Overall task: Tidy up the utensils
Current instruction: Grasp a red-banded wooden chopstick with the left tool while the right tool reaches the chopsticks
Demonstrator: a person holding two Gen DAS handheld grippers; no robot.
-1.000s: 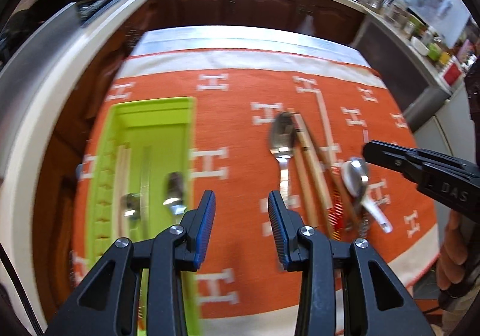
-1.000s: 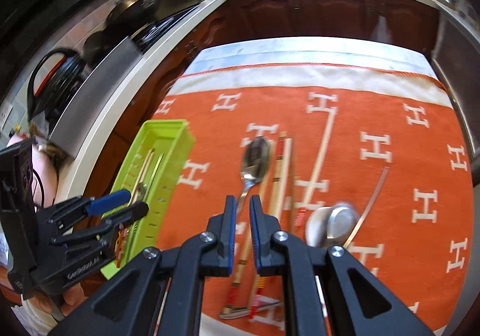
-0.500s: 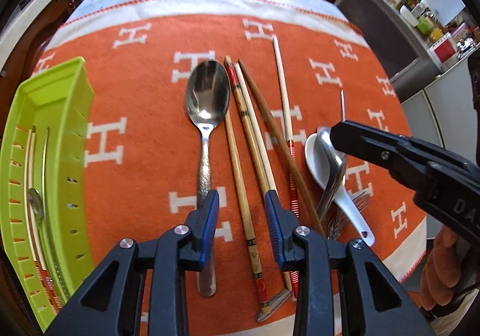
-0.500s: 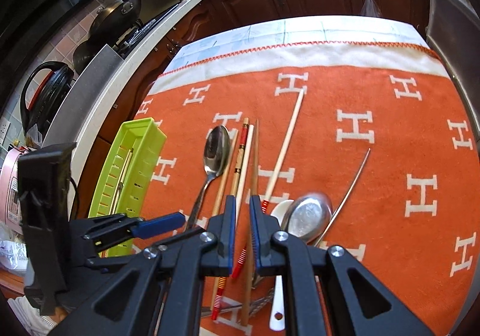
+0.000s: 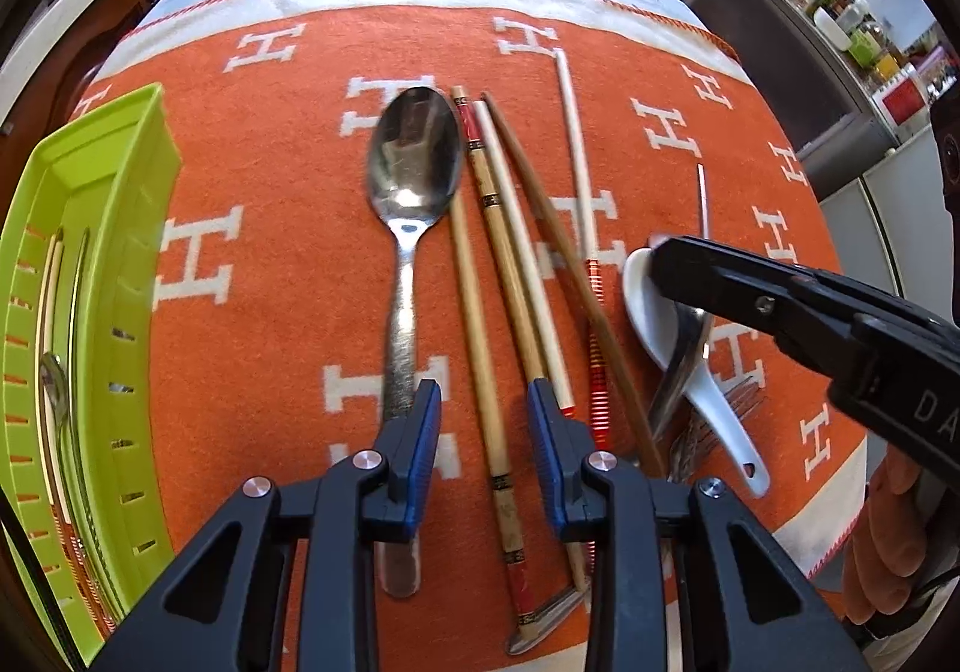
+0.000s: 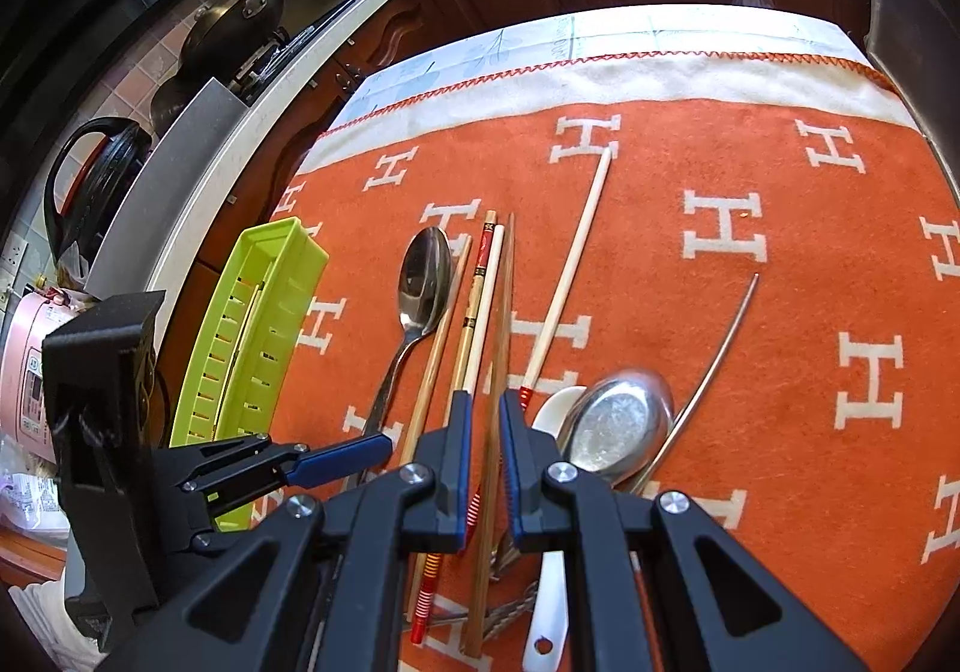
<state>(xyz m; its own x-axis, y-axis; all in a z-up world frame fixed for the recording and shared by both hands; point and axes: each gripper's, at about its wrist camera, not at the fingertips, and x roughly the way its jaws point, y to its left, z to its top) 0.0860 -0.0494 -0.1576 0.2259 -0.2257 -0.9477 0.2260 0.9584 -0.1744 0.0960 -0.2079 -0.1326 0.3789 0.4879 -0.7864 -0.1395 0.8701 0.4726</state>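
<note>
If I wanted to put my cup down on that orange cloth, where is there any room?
Bare cloth lies right of the curved metal handle, and along the far white border. A narrower strip runs between the green tray and the big metal spoon. The middle is crowded: chopsticks, white spoon and both grippers, left and right.

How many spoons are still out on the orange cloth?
3: a steel spoon left of the chopsticks, a white ceramic spoon at right, a metal spoon resting on it. More may hide beneath.
</note>
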